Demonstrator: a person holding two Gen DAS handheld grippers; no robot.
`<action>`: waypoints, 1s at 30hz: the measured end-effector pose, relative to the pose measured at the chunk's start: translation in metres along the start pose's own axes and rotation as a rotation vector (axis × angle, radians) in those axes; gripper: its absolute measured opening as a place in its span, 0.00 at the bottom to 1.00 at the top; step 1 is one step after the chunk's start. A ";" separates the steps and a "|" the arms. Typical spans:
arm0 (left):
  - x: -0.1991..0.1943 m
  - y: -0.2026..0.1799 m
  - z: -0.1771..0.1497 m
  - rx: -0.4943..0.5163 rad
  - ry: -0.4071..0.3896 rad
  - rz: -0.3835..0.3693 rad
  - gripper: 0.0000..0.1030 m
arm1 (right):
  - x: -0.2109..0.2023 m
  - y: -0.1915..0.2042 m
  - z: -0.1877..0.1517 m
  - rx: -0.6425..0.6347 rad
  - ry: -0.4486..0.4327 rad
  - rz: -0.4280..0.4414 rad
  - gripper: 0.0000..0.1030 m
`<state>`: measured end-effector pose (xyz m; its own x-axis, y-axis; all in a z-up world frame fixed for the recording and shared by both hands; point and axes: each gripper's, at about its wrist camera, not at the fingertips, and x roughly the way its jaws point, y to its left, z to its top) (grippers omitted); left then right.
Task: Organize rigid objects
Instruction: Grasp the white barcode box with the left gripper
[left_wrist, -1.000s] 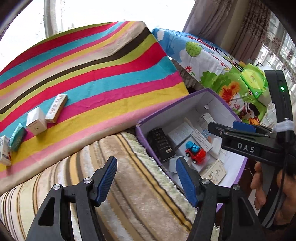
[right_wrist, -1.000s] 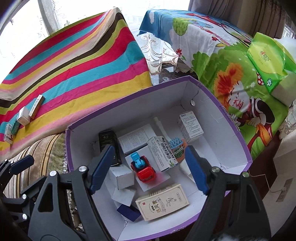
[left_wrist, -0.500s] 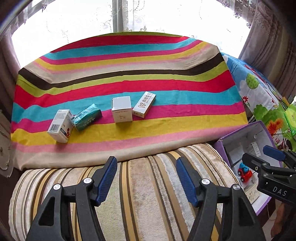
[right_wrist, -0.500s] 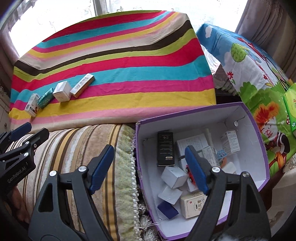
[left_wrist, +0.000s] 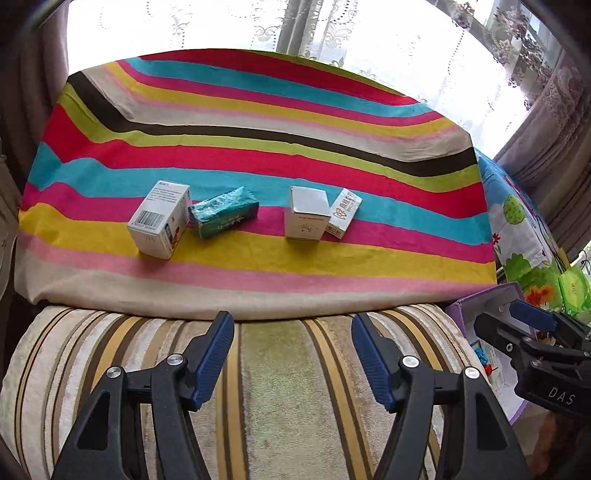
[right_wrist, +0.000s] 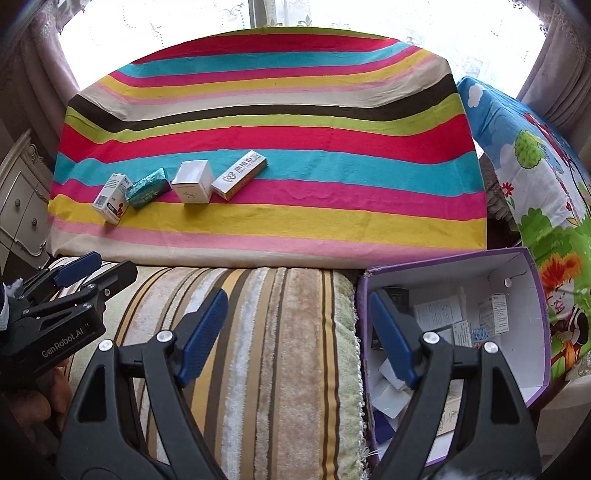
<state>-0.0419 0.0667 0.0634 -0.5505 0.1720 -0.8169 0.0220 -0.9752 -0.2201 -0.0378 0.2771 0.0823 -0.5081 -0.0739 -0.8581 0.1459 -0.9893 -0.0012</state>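
Boxes (left_wrist: 306, 218) on striped cloth (left_wrist: 258, 147), beyond both grippers | left gripper (left_wrist: 291, 354) spread, empty | right gripper (right_wrist: 295, 332) spread, empty

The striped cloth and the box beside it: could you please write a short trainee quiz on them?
1. True or false: both the left gripper and right gripper are empty.
2. How many items lie in a row on the striped cloth?
3. What lies between the barcode box and the white cube box: A) teal packet, B) toy car?

Key: 1 true; 2 four; 3 A. The purple box lies right of the cloth.
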 end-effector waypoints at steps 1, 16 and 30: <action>-0.001 0.010 0.002 -0.022 -0.002 0.004 0.65 | 0.002 0.005 0.003 -0.010 -0.001 0.005 0.80; 0.034 0.104 0.044 -0.125 0.047 0.067 0.65 | 0.073 0.053 0.052 -0.014 0.076 0.073 0.81; 0.078 0.122 0.071 -0.082 0.095 0.061 0.51 | 0.119 0.075 0.078 -0.002 0.101 0.066 0.81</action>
<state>-0.1418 -0.0483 0.0104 -0.4647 0.1291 -0.8760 0.1235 -0.9702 -0.2085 -0.1533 0.1842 0.0204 -0.4096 -0.1253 -0.9036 0.1777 -0.9825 0.0557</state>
